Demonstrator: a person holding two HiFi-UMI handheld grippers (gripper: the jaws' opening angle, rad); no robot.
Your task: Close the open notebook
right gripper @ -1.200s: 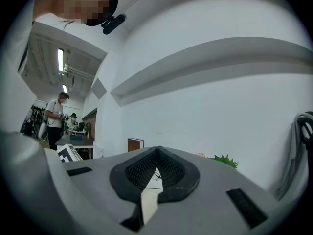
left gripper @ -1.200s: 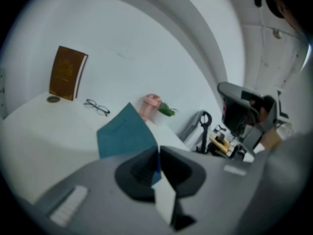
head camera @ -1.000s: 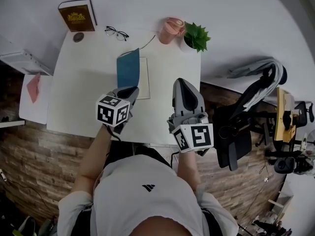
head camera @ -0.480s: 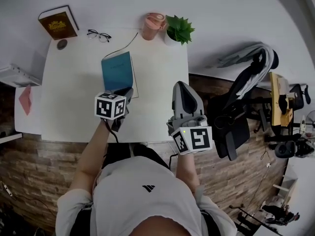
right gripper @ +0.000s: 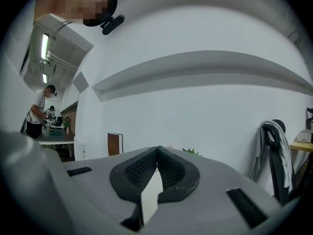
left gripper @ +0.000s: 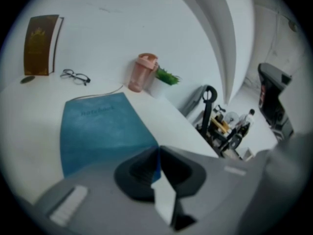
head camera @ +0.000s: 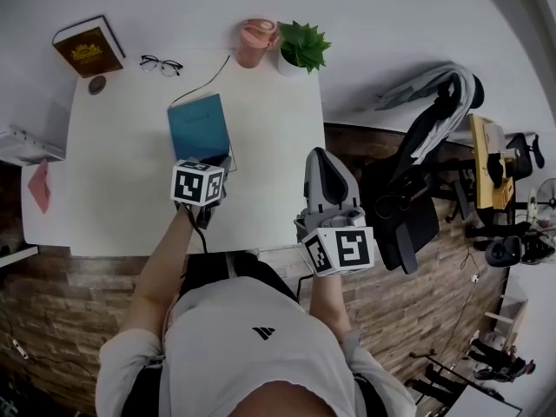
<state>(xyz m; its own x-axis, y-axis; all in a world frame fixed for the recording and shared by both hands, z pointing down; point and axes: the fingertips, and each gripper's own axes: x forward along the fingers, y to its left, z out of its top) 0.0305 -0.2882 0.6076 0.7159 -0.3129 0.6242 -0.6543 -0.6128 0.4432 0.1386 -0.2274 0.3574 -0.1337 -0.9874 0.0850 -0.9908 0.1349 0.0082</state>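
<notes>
Left claw (left gripper: 158,153) is pinched on the near corner of a teal cover, and a blue sliver shows between its pads. That cover belongs to the notebook (head camera: 198,127), which lies on the white table (head camera: 122,146) just ahead of the claw. Its title side faces up and it is down over the pages, or nearly so; I cannot tell if it sits flush. I judge it light, with a thin, slightly bendy cover, matte enough not to slip. An edge or corner is the only sensible hold, since a flat cover offers nothing else. A hard pinch could crease that corner, so I would keep the grip gentle. Right claw (right gripper: 157,153) is closed on nothing, pointing level at the wall.
</notes>
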